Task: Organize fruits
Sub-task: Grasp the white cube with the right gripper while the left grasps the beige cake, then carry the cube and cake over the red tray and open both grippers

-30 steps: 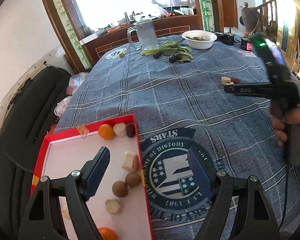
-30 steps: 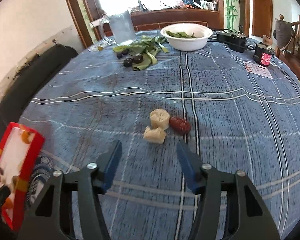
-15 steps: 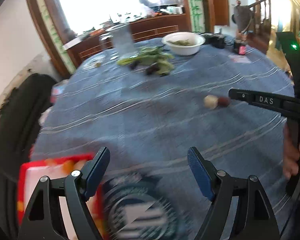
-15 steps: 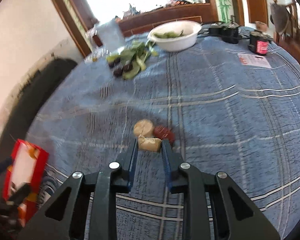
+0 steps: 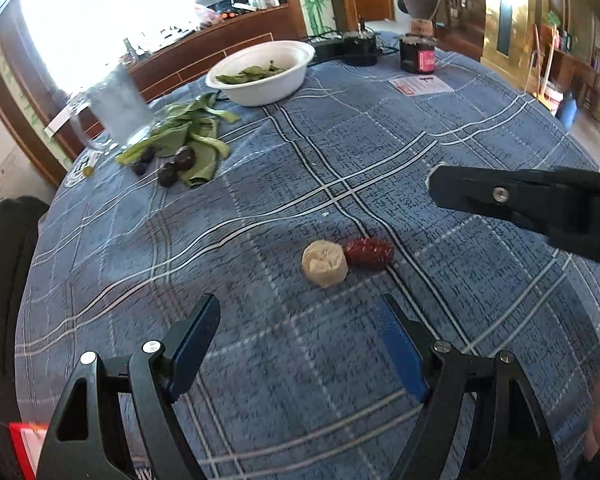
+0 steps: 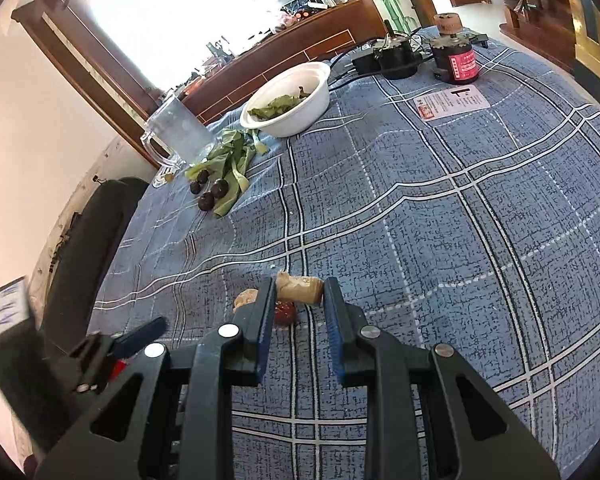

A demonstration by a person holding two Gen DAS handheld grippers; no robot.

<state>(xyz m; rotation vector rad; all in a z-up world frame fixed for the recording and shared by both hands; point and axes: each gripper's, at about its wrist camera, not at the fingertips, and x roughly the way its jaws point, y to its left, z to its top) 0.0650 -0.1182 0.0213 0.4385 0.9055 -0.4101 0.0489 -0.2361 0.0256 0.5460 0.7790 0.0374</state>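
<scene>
My right gripper (image 6: 298, 294) is shut on a pale banana piece (image 6: 300, 289) and holds it above the blue checked tablecloth. Below it lie a second pale banana piece (image 6: 246, 298) and a red date (image 6: 284, 313). In the left wrist view that banana piece (image 5: 324, 263) and the red date (image 5: 369, 252) lie side by side, touching, just ahead of my open, empty left gripper (image 5: 300, 322). The right gripper's black body (image 5: 532, 204) hangs above them at the right. A corner of the red tray (image 5: 24, 446) shows at the lower left.
At the far side stand a white bowl of greens (image 5: 262, 72), a glass mug (image 5: 114, 110), loose green leaves with dark plums (image 5: 176, 164), a dark jar (image 5: 418, 54), a paper card (image 5: 422, 85) and black devices with cables (image 5: 360, 46). A black chair (image 5: 4, 264) stands at the left.
My right gripper closed on one banana piece and lifted it off the cloth. My left gripper swung away from the red tray toward the remaining banana piece and date.
</scene>
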